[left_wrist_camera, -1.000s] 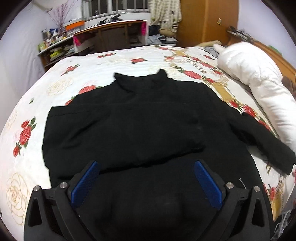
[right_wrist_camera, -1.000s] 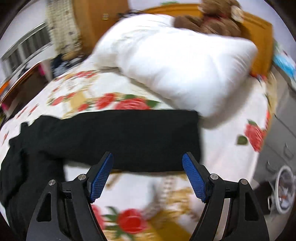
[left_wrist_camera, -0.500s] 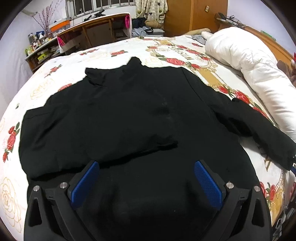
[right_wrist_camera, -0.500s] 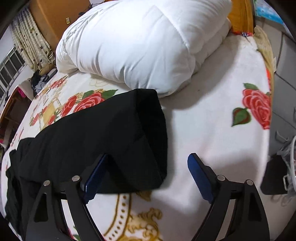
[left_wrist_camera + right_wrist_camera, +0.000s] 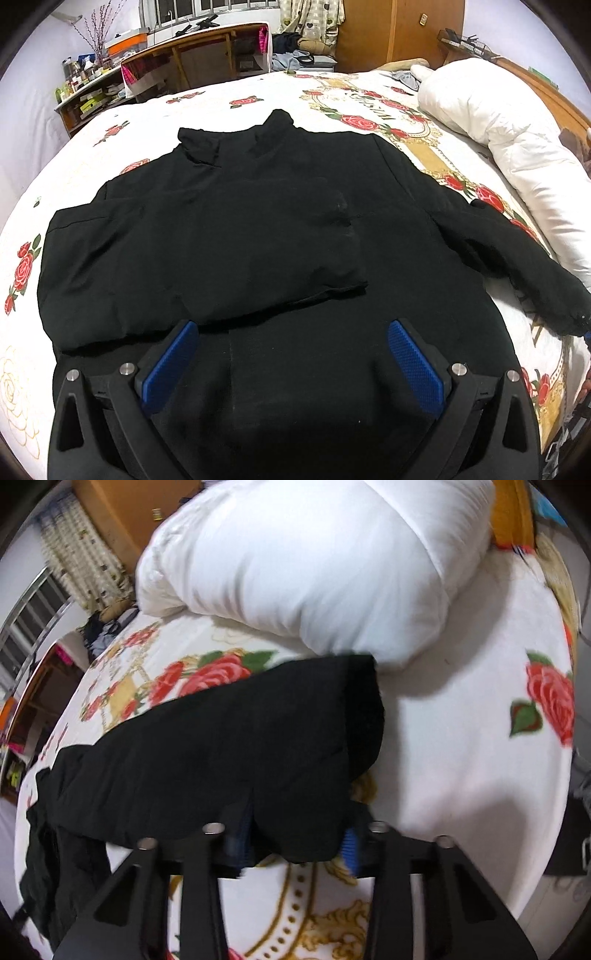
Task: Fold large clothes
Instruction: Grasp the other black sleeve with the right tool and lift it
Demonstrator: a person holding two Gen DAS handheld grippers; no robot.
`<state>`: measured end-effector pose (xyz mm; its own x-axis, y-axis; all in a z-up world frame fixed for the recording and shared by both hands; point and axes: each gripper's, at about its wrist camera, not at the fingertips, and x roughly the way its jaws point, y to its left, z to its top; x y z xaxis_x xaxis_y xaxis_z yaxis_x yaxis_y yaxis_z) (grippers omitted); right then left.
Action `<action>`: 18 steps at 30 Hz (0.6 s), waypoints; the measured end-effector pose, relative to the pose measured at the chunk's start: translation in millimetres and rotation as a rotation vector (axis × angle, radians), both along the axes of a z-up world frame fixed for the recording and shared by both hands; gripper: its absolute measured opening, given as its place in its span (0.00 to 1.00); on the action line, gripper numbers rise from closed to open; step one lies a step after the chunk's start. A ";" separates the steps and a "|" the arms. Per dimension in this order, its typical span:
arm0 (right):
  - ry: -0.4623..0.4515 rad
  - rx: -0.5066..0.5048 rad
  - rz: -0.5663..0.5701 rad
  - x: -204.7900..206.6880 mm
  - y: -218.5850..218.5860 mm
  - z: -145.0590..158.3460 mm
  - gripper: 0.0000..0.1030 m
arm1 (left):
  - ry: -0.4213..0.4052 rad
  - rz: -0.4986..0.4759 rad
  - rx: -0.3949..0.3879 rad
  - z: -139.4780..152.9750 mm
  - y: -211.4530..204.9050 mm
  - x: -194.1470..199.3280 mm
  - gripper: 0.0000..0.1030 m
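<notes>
Nearest in the right wrist view, the right gripper has its fingers closed in on the sleeve close to the cuff; the frame is blurred, so I judge it a pinch rather than a firm clamp. The left gripper hangs wide open over the near hem, holding nothing. Beyond it the jacket lies flat on the bed, collar at the far side, its left sleeve already folded across the chest. The right sleeve runs out to the right, just beside the duvet. The job now, as I read it: lift that cuff only slightly, carry it left across the body, lay it flat and parallel to the folded one, and use the free gripper to pin the shoulder so the body doesn't drag.
</notes>
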<state>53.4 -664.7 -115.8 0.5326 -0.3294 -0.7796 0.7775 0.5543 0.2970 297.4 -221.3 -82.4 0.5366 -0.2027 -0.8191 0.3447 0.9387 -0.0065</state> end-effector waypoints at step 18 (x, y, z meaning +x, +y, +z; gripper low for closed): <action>-0.126 -0.532 0.341 80.7 137.2 158.2 0.25 | -0.021 0.053 -0.070 25.3 55.3 4.7 1.00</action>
